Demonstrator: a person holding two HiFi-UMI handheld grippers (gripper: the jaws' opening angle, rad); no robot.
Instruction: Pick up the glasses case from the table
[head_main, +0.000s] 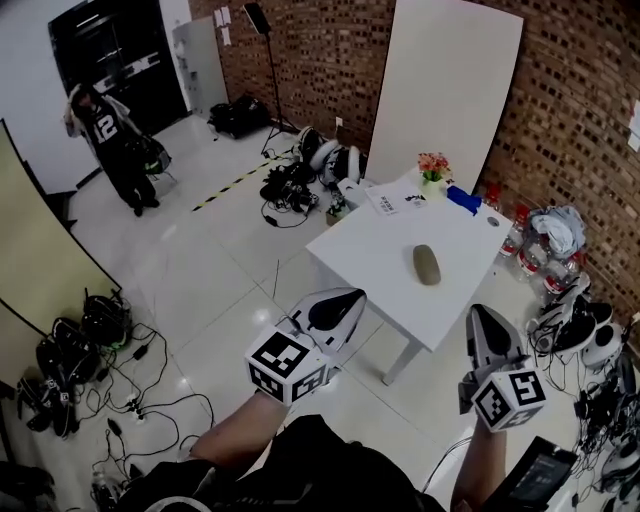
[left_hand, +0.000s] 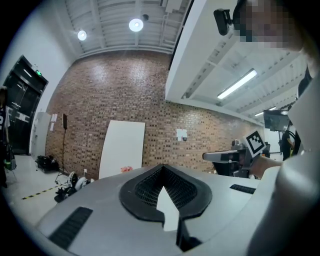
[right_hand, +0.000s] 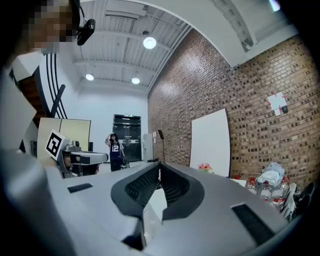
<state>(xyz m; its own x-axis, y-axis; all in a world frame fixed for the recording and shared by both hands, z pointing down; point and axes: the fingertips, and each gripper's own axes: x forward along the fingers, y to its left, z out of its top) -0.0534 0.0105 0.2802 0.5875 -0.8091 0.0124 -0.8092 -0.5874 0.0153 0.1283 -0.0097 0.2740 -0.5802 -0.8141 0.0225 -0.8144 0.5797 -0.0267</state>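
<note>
The glasses case (head_main: 427, 264), an olive-grey oval, lies on the white table (head_main: 370, 250) near its middle. Both grippers are held level in the air, short of the table's near edge and apart from the case. My left gripper (head_main: 338, 298) is lower left of the table, jaws together with nothing between them. My right gripper (head_main: 484, 315) hangs by the table's near right corner, also shut and empty. The left gripper view shows its closed jaws (left_hand: 162, 169) and the right gripper (left_hand: 234, 156) off to the right. In the right gripper view the jaws (right_hand: 159, 166) meet; the case is hidden.
On the table's far end stand a flower pot (head_main: 433, 170), a blue object (head_main: 463, 198) and papers (head_main: 397, 201). A white board (head_main: 450, 90) leans on the brick wall. Water bottles (head_main: 522, 252) and cables (head_main: 288, 190) lie on the floor. A person (head_main: 115, 140) stands far left.
</note>
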